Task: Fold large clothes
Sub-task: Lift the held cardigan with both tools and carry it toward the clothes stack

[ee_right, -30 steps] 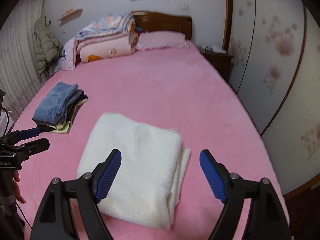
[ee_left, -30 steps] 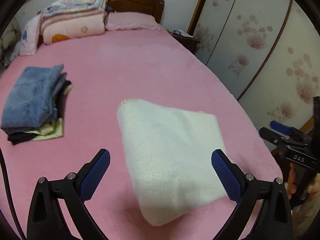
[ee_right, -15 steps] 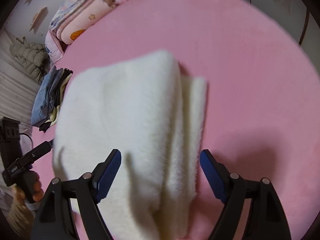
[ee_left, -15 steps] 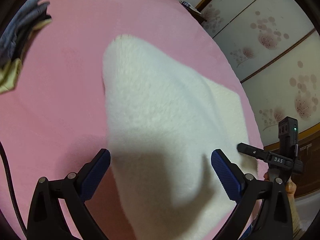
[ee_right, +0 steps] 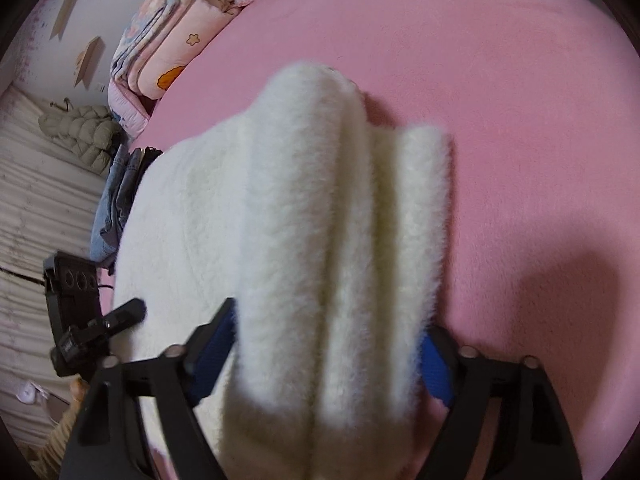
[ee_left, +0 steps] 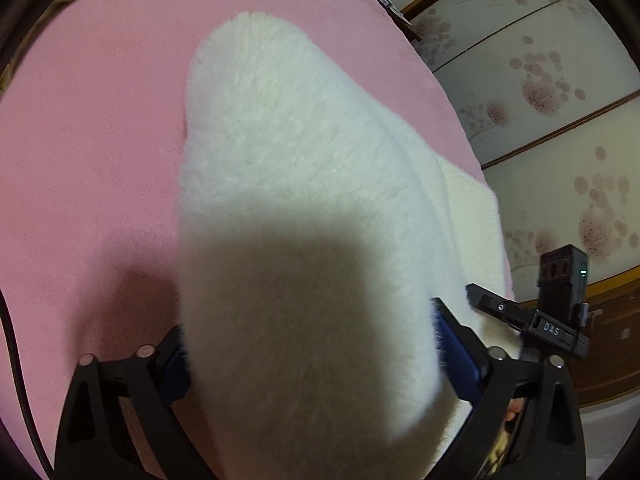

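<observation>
A folded white fleece garment [ee_left: 304, 184] lies on the pink bed [ee_left: 88, 128]. My left gripper [ee_left: 310, 356] is open, low over its near left edge, and the thick folded fabric lies between the blue pads [ee_left: 456, 360]. My right gripper [ee_right: 328, 360] is open at the near right edge, with the stacked folds [ee_right: 340, 220] between its blue pads [ee_right: 436, 368]. Each gripper shows in the other's view, the right one in the left wrist view [ee_left: 540, 320] and the left one in the right wrist view [ee_right: 88, 328].
A stack of folded jeans and dark clothes [ee_right: 120, 184] lies at the bed's left side. Folded quilts [ee_right: 172, 44] and a pillow sit at the headboard. A sliding flowered wardrobe [ee_left: 560, 92] stands along the right side. A padded jacket [ee_right: 80, 132] hangs at the left wall.
Both grippers have dropped down and moved forward onto the garment's near edge. The fleece folds now fill the gap between each pair of fingers. Both stayed open.
</observation>
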`<state>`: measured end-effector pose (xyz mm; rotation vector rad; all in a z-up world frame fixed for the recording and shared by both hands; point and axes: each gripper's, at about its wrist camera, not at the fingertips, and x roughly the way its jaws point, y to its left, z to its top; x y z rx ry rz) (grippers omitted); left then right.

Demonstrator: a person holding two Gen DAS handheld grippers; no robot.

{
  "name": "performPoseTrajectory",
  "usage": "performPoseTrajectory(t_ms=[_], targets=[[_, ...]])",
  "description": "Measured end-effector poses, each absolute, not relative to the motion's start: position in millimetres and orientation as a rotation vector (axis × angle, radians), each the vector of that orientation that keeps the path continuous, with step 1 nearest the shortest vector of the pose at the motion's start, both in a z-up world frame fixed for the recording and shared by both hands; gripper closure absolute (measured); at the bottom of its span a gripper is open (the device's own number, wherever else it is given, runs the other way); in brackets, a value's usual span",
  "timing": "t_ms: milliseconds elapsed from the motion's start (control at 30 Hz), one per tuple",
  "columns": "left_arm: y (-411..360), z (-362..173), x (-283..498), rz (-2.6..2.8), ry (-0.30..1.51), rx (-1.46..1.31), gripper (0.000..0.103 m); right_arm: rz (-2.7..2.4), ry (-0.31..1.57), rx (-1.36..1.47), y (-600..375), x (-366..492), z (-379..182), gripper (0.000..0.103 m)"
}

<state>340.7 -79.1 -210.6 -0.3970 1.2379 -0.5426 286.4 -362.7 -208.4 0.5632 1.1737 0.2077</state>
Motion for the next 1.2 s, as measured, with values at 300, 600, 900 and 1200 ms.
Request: performPoseTrajectory(t_ms=[300,600,900,1200], targets=[[-87,-153,294,-0.469,1.131,-0.203,0.034,0.137,1.099,0.348,-319,258,-150,0.065],[22,-82,248,-0.419,1.135,-0.172,0.034,0.275,1.101,0.355,-218,214,-104,0.066],[193,-6,284,-0.279,1.055,-0.173,0.034,0.460,1.051,0.343,-58,275,-50,0.066],[313,41,452,-0.249,0.948,-0.125,0.033,0.472,0.933,0.366,61,425,-10,0.066]])
